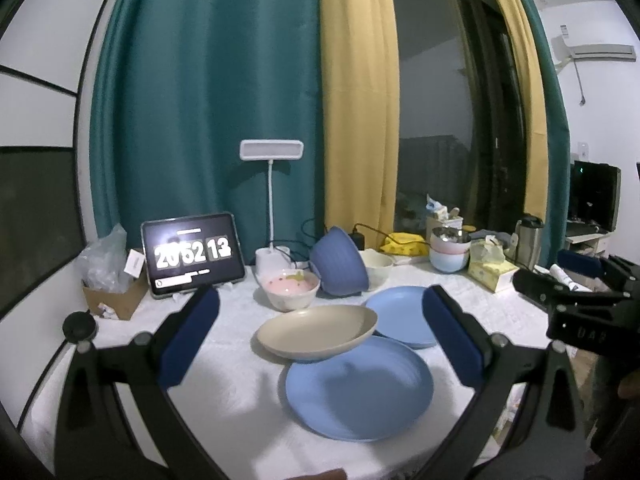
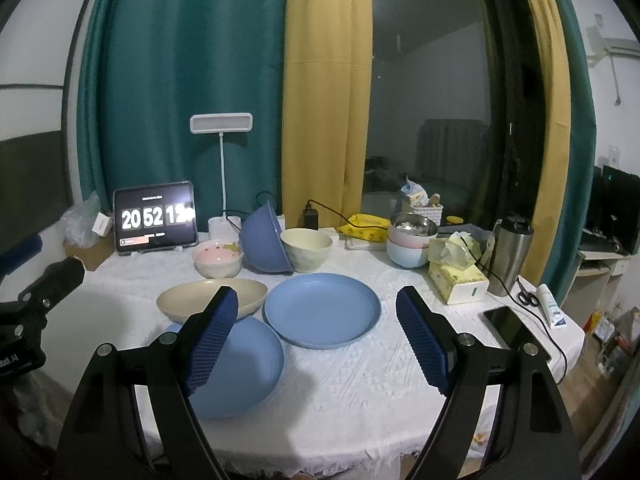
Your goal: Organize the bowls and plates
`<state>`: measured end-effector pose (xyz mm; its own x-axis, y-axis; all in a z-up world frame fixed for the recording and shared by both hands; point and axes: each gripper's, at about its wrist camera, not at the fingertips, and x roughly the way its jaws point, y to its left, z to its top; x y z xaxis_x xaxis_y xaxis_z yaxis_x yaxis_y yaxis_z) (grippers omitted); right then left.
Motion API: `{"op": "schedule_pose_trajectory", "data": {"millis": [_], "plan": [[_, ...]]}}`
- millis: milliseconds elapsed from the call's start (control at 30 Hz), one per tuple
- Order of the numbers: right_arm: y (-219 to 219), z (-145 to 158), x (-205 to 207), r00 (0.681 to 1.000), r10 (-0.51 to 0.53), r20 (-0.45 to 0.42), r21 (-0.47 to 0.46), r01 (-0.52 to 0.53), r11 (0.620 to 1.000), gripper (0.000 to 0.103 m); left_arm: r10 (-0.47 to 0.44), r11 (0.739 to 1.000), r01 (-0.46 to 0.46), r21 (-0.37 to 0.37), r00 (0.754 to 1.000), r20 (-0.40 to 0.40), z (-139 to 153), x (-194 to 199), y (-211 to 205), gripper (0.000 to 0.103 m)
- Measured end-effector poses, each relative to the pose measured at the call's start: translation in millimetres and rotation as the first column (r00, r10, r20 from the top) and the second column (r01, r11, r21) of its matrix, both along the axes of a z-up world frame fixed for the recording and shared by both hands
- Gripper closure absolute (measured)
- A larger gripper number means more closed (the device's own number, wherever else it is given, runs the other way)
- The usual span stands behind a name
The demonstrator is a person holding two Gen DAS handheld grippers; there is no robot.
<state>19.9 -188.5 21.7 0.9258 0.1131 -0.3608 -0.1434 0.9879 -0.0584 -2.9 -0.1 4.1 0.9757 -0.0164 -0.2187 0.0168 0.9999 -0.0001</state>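
Blue pads on both grippers, jaws spread wide, nothing between them. Left gripper (image 1: 320,332) hovers above the near edge of the table (image 1: 224,364), white lace cloth on top; right gripper (image 2: 318,336) hovers beside it, over the table's front-right part.

Plates sit front-centre: near blue plate (image 1: 360,388) lies flat on the cloth, beige plate (image 1: 316,330) rests tilted w/ one edge on its far-left rim, and a 2nd blue plate (image 2: 322,310) lies flat just right of the beige one, touching or almost touching the near plate.

Bowls further back: pink bowl (image 1: 292,288) upright w/ specks inside; dark blue ribbed bowl (image 2: 266,240) tipped on its side, leaning on a cream bowl (image 2: 307,249) to its right. Far right, stack of bowls (image 2: 410,242): pale blue at bottom, pinkish above, steel bowl on top.

Other stuff: tablet (image 2: 155,218) showing a clock at back left, white desk lamp (image 2: 221,124) next to it, cardboard box w/ plastic bags (image 1: 108,280) in the far-left corner. Right side: tissue box (image 2: 456,280), steel tumbler (image 2: 510,260), phone (image 2: 516,330) on a cable, scissors (image 2: 528,298), white tube (image 2: 552,312). Teal and yellow curtains behind, dark window.
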Motion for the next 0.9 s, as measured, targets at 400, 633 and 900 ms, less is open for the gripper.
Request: {"op": "schedule_pose_trajectory", "data": {"millis": [400, 633, 900], "plan": [[-0.9, -1.8, 0.1, 1.0, -0.001, 0.0, 0.001, 0.001, 1.0, 0.019, 0.007, 1.0, -0.007, -0.006, 1.0, -0.005, -1.1, 1.2, 2.2, 0.001], [-0.7, -1.4, -0.1, 1.0, -0.005, 0.003, 0.004, 0.005, 1.0, 0.019, 0.011, 1.0, -0.011, -0.009, 1.0, -0.008, -2.1, 2.1, 4.7, 0.001], [-2.1, -1.5, -0.4, 1.0, -0.004, 0.002, 0.004, 0.004, 1.0, 0.019, 0.013, 1.0, -0.013, -0.009, 1.0, -0.008, -3.1, 2.5, 5.0, 0.001]]}}
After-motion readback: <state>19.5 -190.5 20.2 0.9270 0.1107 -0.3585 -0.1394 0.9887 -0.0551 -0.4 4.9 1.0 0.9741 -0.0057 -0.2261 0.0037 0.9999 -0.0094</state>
